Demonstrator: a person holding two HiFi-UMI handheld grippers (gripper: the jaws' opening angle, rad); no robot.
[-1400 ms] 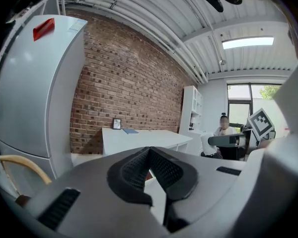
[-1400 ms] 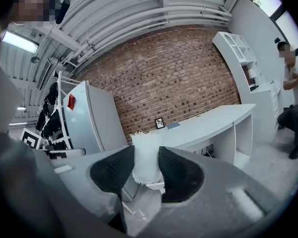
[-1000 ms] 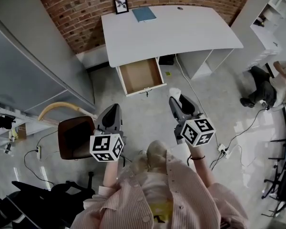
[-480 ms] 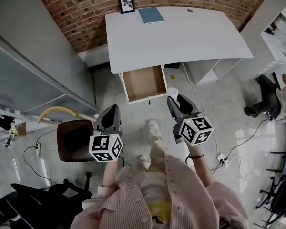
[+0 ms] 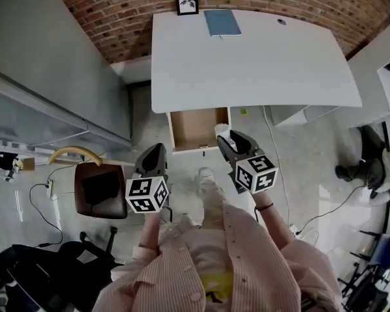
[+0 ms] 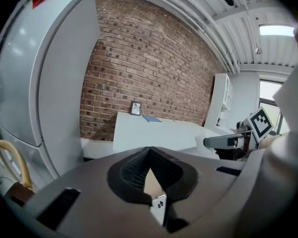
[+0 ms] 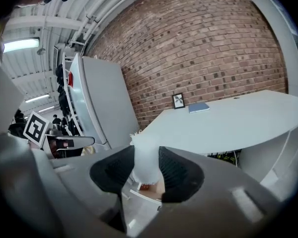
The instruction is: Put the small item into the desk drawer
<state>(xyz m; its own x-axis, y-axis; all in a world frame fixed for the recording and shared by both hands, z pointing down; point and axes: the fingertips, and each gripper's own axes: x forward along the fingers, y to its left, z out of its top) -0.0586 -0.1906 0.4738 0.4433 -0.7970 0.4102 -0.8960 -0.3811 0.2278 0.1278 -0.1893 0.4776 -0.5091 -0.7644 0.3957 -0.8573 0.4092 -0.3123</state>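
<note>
The white desk (image 5: 247, 64) stands against the brick wall, its wooden drawer (image 5: 196, 127) pulled open and nothing showing inside. My right gripper (image 5: 226, 137) is shut on a small white fuzzy item (image 5: 220, 129), held just above the drawer's front right corner. In the right gripper view the item (image 7: 145, 152) sits pinched between the dark pads (image 7: 176, 170), with the right gripper (image 7: 145, 165) facing the desk. My left gripper (image 5: 157, 150) hangs to the left, short of the drawer. Its jaws meet at the tips and hold nothing (image 6: 149, 155).
A framed picture (image 5: 187, 1) and a blue book (image 5: 221, 23) lie at the desk's back edge. A brown chair (image 5: 99, 188) stands at the left behind my left gripper. A grey cabinet (image 5: 52, 64) fills the left side. Cables run over the floor at the right (image 5: 325, 207).
I have stepped nearer to the desk. Both grippers came forward, and the right one with the white item now reaches the drawer's front edge.
</note>
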